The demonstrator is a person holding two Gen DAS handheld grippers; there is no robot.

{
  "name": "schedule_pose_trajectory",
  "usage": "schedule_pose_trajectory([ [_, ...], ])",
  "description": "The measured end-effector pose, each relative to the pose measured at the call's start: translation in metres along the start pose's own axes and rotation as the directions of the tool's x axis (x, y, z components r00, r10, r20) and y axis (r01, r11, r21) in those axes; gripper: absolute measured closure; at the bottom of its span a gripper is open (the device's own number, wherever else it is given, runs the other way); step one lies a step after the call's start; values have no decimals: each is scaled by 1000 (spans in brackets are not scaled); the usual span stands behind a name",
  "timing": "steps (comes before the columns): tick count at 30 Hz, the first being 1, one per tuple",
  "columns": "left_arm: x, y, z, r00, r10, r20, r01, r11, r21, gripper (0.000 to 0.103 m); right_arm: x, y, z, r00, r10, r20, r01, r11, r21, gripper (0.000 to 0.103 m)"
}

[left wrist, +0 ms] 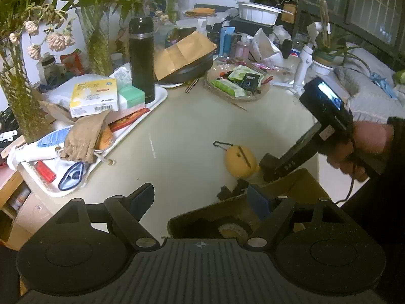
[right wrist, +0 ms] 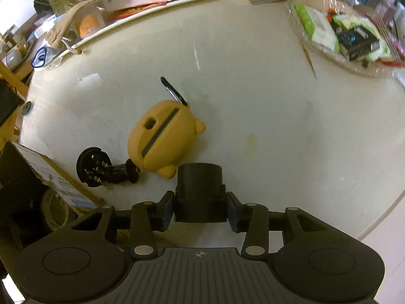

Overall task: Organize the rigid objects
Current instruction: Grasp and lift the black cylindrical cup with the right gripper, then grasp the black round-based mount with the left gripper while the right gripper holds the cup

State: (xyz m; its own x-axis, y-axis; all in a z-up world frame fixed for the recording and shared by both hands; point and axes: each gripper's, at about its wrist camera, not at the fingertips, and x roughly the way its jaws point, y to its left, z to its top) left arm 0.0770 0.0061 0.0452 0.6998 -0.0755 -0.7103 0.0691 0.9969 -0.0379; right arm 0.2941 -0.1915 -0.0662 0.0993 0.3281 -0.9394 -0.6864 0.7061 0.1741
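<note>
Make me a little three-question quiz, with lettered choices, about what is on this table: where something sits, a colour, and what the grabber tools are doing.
1. Where does the black round connector lie?
A. Inside the glass dish
B. On the table beside the yellow case
C. On the white tray

2. What colour is the tall flask on the tray?
A. Black
B. Red
C. White

3. What is between the right gripper's fingers?
A. Nothing
B. The yellow case
C. A black cylindrical part

Answers:
1 B: the black round connector rests on the table against the yellow case.
2 A: the flask on the white tray is black.
3 C: the right gripper has the black cylindrical part between its pads.
</note>
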Motion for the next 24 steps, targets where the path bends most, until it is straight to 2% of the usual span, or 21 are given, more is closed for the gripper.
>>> schedule_pose_trajectory([
  [7, 14, 1, 12, 999, -22, -24, 22, 1000, 1, 22, -11, -4, -7, 998, -30, 58, 29, 1000, 10, 59],
  [15, 51, 13, 26, 989, -75, -127, 63, 993, -98, 23, -32, -12, -13, 990, -44, 138, 41, 999, 26, 59],
  [18, 70, 17, 29, 979, -104, -176, 79, 987, -141, 23, -38, -12, -15, 987, -40, 158, 37, 999, 24, 59],
  [21, 93, 25, 27, 961, -166, -223, 110, 964, -242, 23, -44, -11, -17, 984, -33, 175, 29, 999, 26, 59],
  [23, 107, 31, 25, 946, -204, -254, 121, 944, -307, 29, -49, -11, -20, 982, -30, 186, 25, 999, 25, 59],
  [24, 114, 33, 24, 939, -219, -266, 123, 935, -333, 35, -51, -11, -20, 981, -28, 190, 24, 999, 25, 59],
])
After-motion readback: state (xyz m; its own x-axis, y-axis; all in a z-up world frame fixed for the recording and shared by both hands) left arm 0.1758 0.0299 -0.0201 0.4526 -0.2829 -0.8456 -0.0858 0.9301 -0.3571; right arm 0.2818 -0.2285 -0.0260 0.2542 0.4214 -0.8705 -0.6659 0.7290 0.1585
